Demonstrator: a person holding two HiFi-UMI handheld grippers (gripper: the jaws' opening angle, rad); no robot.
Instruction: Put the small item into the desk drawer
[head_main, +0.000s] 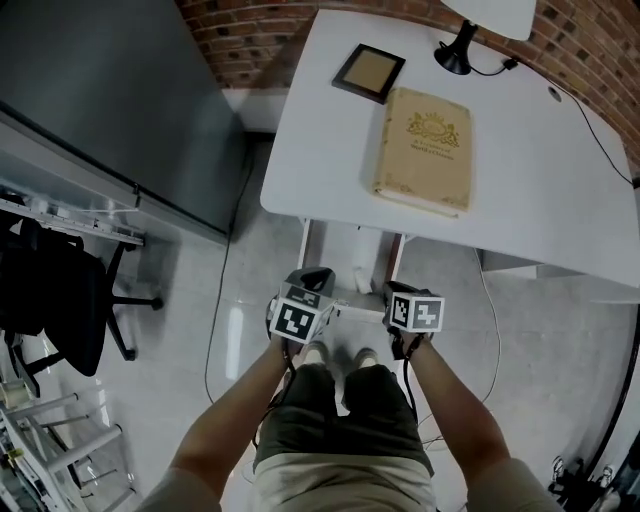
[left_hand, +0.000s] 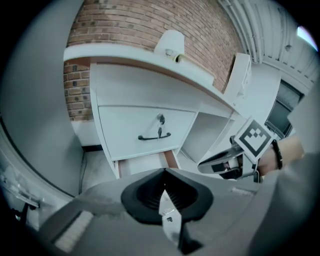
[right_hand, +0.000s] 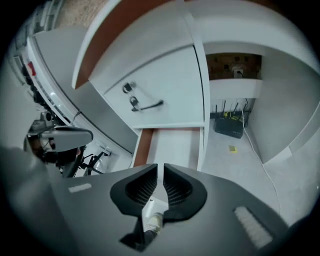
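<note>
- The left hand-held gripper is closed. Its dark ribbed pads meet at the tips and hold nothing.
- The right hand-held gripper is almost closed. Only a narrow slit separates its pads, and nothing sits in that slit.
- In the head view both tools are held side by side in front of the person's thighs, just short of the table edge. The left one and the right one both point down and forward.
- The lower desk drawer is pulled out under the table. Its white floor and a brown side wall show beyond the right jaws.
- The same open drawer shows in the left gripper view, directly beneath a shut drawer front.
- That shut front carries a dark bar handle with a key in the lock above it.
- The small item cannot be made out in any view. The part of the open drawer that shows looks plain white.
- On the tabletop lie a tan hardback book and a small dark picture frame, apart from each other.
- A black lamp base stands near the far edge.
- A black router with antennae sits on the floor under the table, against the back wall.
- A black office chair stands well off to the person's left.
</note>
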